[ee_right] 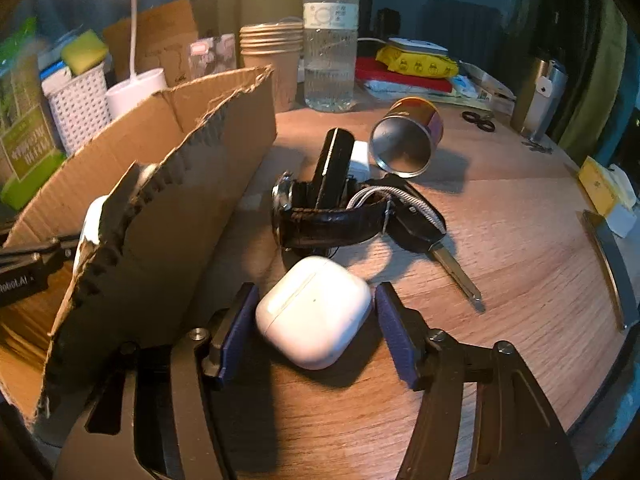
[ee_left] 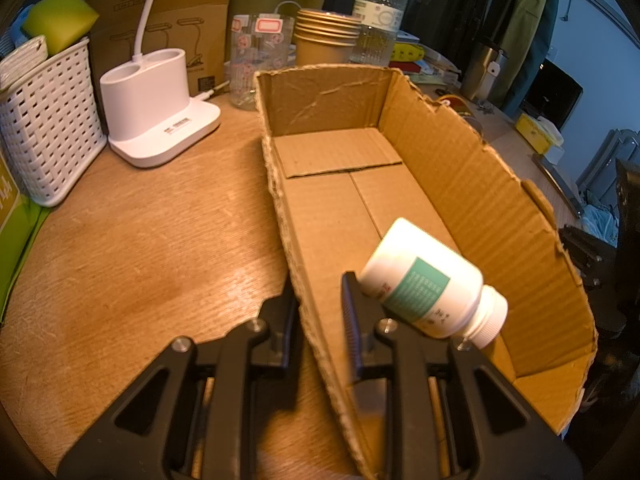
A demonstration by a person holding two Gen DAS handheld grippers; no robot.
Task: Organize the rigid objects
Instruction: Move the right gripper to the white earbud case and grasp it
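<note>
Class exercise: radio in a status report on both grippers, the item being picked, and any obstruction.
Left gripper shut on box wall. Right gripper open, straddling earbud case. Watch and key close ahead.

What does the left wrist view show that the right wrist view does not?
Only the left wrist view shows the box floor and the white pill bottle lying inside, with the left tool shut on the box wall. Only the right wrist view shows the earbud case between the open right tool, plus the watch, key and tin can. Both show the cardboard box and water bottle.
</note>
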